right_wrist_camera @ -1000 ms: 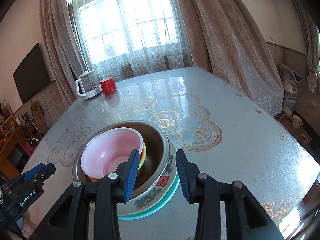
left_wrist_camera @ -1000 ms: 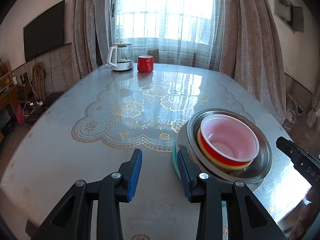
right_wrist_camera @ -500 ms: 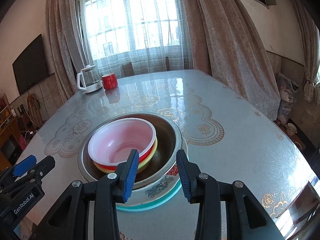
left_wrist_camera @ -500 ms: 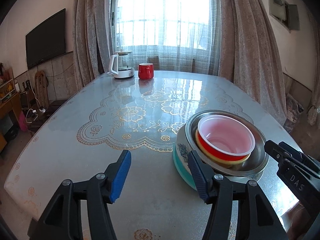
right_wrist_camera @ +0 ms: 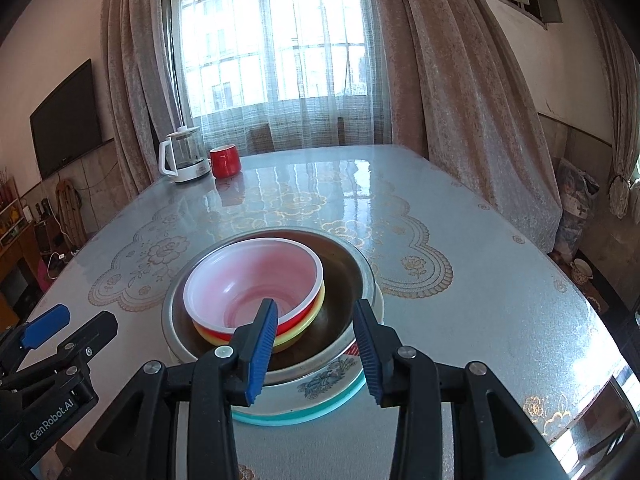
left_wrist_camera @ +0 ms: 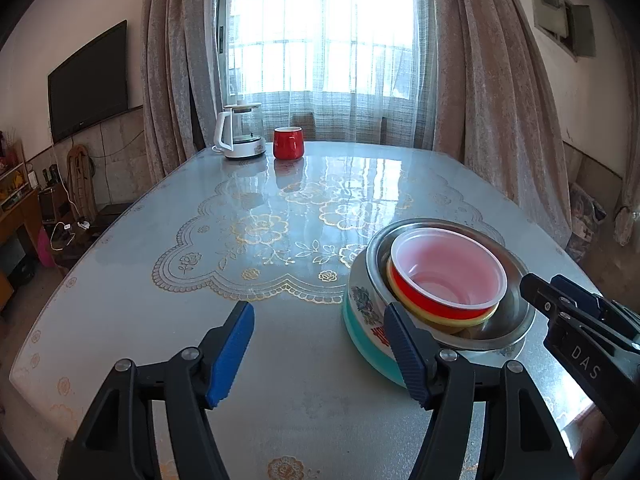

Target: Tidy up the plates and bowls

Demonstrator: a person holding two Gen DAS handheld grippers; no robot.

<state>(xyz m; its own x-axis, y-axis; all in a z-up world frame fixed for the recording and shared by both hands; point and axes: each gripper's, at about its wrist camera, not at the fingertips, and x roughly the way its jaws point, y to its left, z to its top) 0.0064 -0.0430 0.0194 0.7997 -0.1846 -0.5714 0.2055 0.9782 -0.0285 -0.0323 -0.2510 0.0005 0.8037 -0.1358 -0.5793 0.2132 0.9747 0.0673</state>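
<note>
A stack sits on the table near the front edge: a red bowl with a white-pink inside (left_wrist_camera: 446, 276) (right_wrist_camera: 252, 280) in a yellow bowl (right_wrist_camera: 308, 326), inside a steel bowl (left_wrist_camera: 516, 320) (right_wrist_camera: 344, 268), on a flowered enamel basin with a teal base (left_wrist_camera: 362, 308) (right_wrist_camera: 320, 384). My left gripper (left_wrist_camera: 320, 354) is open and empty, above the table just left of the stack. My right gripper (right_wrist_camera: 316, 354) is open and empty, raised above the stack's near rim. Each gripper shows in the other's view (left_wrist_camera: 576, 320) (right_wrist_camera: 52, 344).
A glass kettle with a white handle (left_wrist_camera: 240, 136) (right_wrist_camera: 182, 158) and a red mug (left_wrist_camera: 288, 143) (right_wrist_camera: 225, 161) stand at the table's far end. The table (left_wrist_camera: 200, 300) has a shiny floral cover. Curtains, a window and a wall TV lie beyond.
Both grippers have pulled back and up from the stack. The left gripper has opened wider. The stack has not moved.
</note>
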